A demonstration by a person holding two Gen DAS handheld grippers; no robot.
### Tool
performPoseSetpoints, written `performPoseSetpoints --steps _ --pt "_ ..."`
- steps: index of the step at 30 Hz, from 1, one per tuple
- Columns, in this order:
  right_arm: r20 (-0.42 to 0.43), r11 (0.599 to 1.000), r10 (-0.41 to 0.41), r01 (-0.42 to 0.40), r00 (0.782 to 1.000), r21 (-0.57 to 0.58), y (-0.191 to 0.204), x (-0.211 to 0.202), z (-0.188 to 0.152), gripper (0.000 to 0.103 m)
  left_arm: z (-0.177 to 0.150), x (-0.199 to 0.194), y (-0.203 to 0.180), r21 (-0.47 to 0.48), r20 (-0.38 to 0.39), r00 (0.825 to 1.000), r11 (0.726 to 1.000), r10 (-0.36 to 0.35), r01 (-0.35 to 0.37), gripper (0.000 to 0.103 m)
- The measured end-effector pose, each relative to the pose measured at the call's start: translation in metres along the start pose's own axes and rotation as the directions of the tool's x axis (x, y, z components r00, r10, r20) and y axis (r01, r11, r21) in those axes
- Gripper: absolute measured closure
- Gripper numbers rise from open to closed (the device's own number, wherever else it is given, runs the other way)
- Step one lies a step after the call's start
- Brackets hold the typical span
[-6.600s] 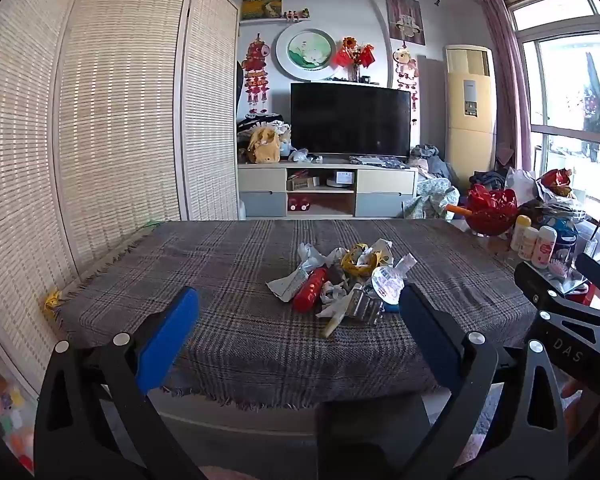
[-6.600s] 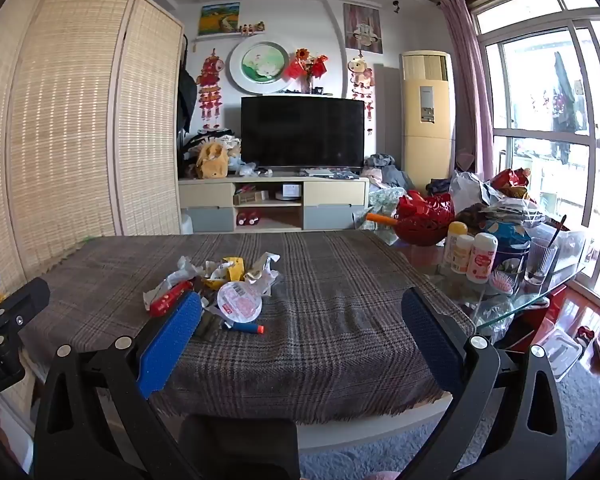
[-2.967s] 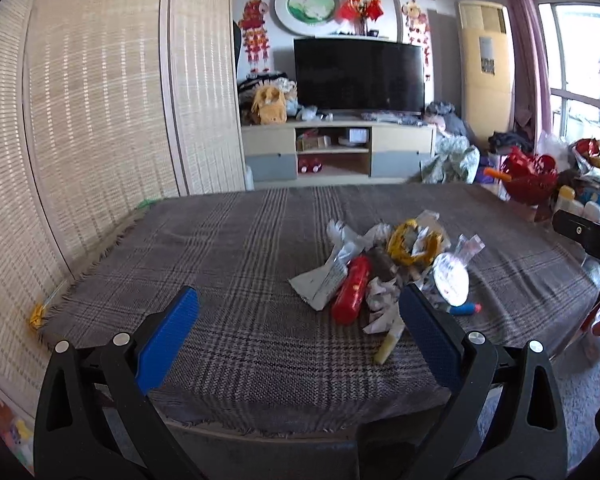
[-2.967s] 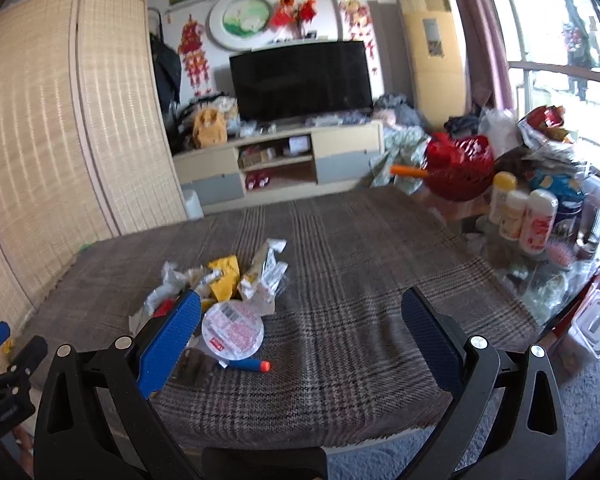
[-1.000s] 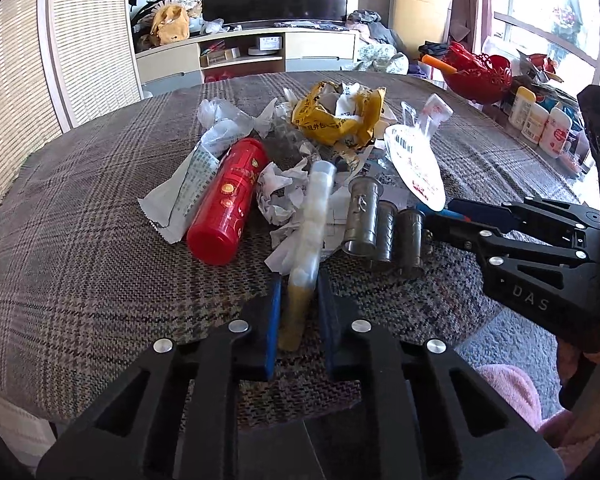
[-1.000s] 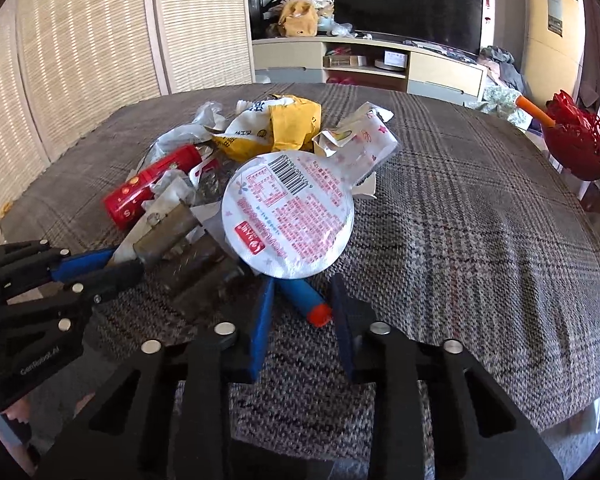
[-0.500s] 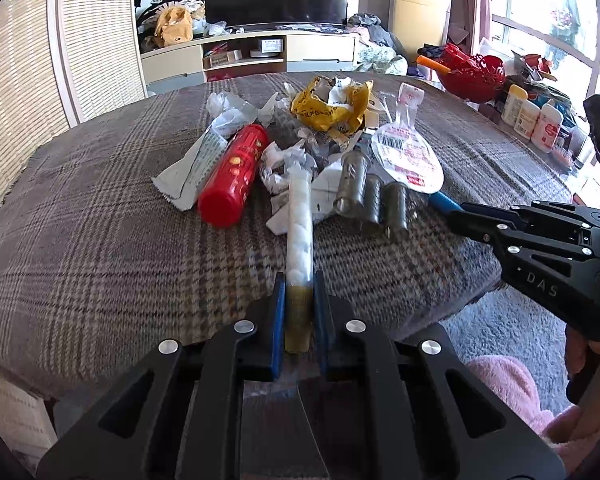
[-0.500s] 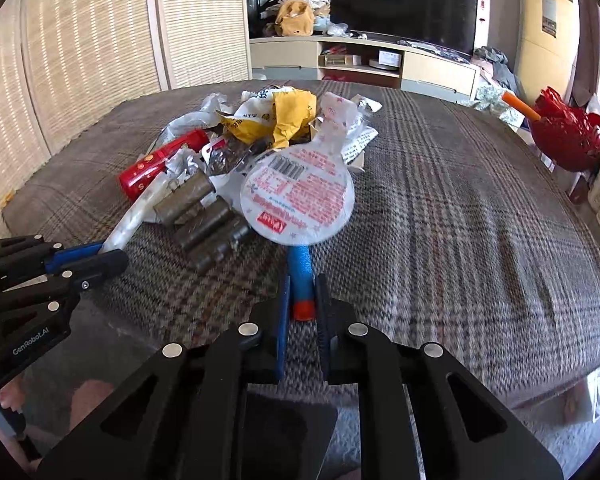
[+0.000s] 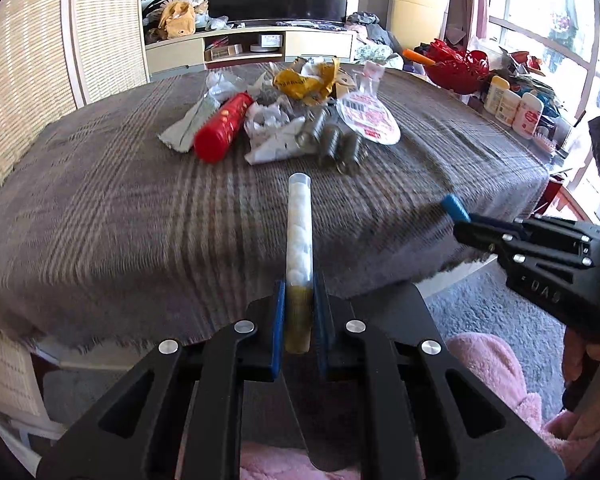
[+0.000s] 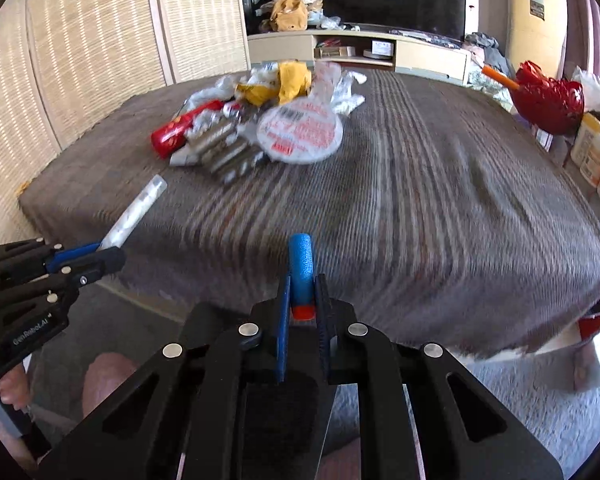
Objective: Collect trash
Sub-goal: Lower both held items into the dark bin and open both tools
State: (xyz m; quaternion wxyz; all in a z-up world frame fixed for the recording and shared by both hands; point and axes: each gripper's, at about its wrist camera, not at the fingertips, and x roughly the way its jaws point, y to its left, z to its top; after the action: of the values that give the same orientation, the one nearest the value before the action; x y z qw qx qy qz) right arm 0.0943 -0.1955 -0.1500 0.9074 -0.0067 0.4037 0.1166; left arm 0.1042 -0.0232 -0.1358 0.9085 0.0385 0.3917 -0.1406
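The left gripper [image 9: 298, 320] is clamped on the yellowish lower end of a clear plastic tube filled with white balls [image 9: 299, 224], which juts forward, lifted over the near edge of the grey plaid tablecloth [image 9: 100, 208]. The right gripper [image 10: 302, 312] is pinched tight on a small blue foam cylinder with a red-orange end [image 10: 301, 268], the red end sitting between the blue pads, the blue part sticking out above the cloth's near edge. Both grippers are apart from the rest of the trash, which lies in a heap toward the far middle of the table: a red cylindrical can [image 9: 223, 128] on its side, crumpled white paper [image 9: 274, 132] just beside it, a row of dull metal cylinders [image 9: 334, 142], a round white foil lid with red print [image 9: 368, 118], and a crumpled yellow wrapper [image 9: 306, 78] behind. To the right of the table stand a red basket [image 9: 460, 70] and some white bottles [image 9: 514, 106]. A pink fuzzy garment [image 9: 488, 364] shows below the left gripper
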Motion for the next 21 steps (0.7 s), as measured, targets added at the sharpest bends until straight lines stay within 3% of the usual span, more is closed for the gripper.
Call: performPoseSetpoints --steps 13,21 --pt "-0.133 0.998 0.045 -0.039 0.990 0.047 0.008 0.033 -0.056 0.090 -0.063 0.036 -0.012 -0.067 -0.137 0.990 0.997 -0.043 0.034 0.091" --pt "-0.122 0.994 0.055 -0.043 0.991 0.097 0.003 0.036 -0.064 0.090 -0.080 0.054 -0.022 -0.059 -0.184 0.980 0.996 -0.077 0.067 0.091"
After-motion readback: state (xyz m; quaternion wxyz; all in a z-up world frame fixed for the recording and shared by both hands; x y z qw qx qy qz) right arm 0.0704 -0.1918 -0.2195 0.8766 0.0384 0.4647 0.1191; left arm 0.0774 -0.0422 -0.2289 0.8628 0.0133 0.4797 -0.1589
